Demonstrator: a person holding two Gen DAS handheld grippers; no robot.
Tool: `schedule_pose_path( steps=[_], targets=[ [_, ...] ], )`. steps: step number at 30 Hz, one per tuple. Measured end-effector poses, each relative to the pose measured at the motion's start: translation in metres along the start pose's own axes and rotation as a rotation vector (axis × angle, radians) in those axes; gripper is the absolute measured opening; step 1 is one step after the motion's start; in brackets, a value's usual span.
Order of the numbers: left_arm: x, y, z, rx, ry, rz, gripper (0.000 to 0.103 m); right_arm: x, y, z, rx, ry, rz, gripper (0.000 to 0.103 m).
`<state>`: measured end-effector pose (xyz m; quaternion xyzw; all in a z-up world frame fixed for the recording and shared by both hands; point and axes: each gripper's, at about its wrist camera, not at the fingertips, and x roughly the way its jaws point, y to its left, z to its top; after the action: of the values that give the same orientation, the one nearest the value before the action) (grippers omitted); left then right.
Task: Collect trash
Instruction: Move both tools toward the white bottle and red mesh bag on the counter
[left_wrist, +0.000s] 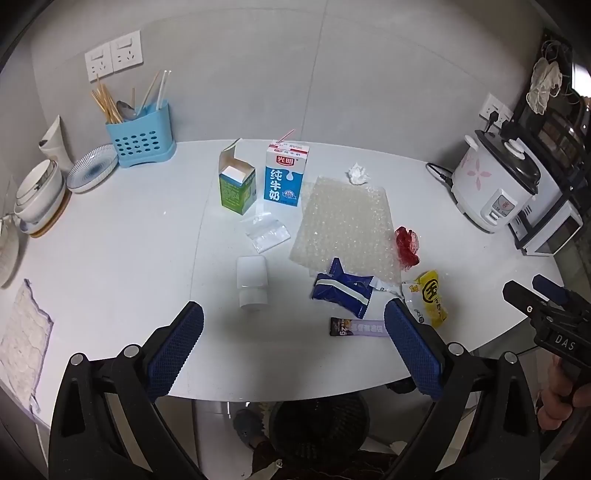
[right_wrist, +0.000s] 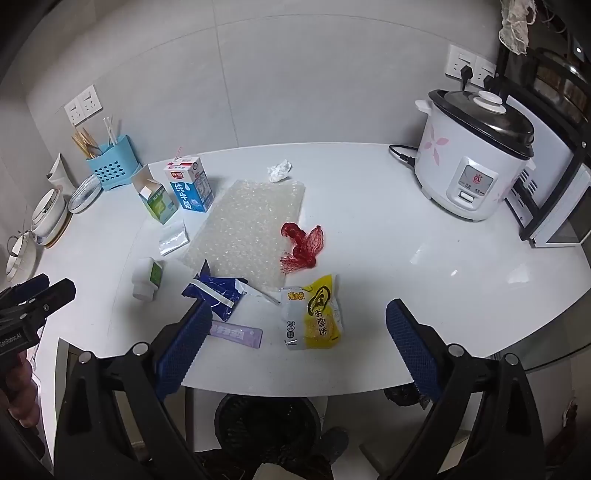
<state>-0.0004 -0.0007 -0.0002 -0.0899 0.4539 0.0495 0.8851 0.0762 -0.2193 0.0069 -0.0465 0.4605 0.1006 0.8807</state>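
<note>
Your left gripper (left_wrist: 293, 345): jaws wide apart, nothing between, hovering over near table edge. Your right gripper (right_wrist: 299, 345): jaws likewise apart, empty.

Trash scattered mid-table (left_wrist: 110, 258): milk carton (left_wrist: 285, 174) and open green box (left_wrist: 237, 188) far; bubble wrap (left_wrist: 345, 225) centre; crumpled tissue (left_wrist: 357, 173) beyond it; red net (right_wrist: 303, 243) right; blue wrapper (left_wrist: 341, 291), yellow snack bag (right_wrist: 316, 317), purple sachet (right_wrist: 236, 332), white bottle (left_wrist: 252, 282) near.

Black bin (right_wrist: 267, 421) below near edge.

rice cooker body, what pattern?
White with pink flower petals on the rice cooker; black lid rim. Clearest in the right wrist view.
</note>
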Motion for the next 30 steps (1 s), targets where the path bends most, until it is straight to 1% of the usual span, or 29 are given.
schedule_pose_path(
  steps=[5, 6, 9, 30],
  targets=[
    [-0.0009, -0.0018, -0.0036, 0.005, -0.005, 0.002, 0.097, -0.0001, 0.0, 0.0051, -0.002, 0.01, -0.002, 0.091],
    [0.001, -0.0005, 0.0015, 0.003, 0.012, -0.011, 0.097, -0.0001, 0.0005, 0.0053, -0.003, 0.01, -0.001, 0.091],
    [0.0029, -0.0031, 0.0004, 0.004, 0.017, -0.003, 0.097, 0.0011, 0.0018, 0.0067, -0.005, 0.014, 0.0, 0.091],
    [-0.0002, -0.0033, -0.0049, 0.005, 0.021, -0.016, 0.097, -0.0028, 0.0039, 0.0047, -0.007, 0.02, 0.004, 0.091]
  ],
)
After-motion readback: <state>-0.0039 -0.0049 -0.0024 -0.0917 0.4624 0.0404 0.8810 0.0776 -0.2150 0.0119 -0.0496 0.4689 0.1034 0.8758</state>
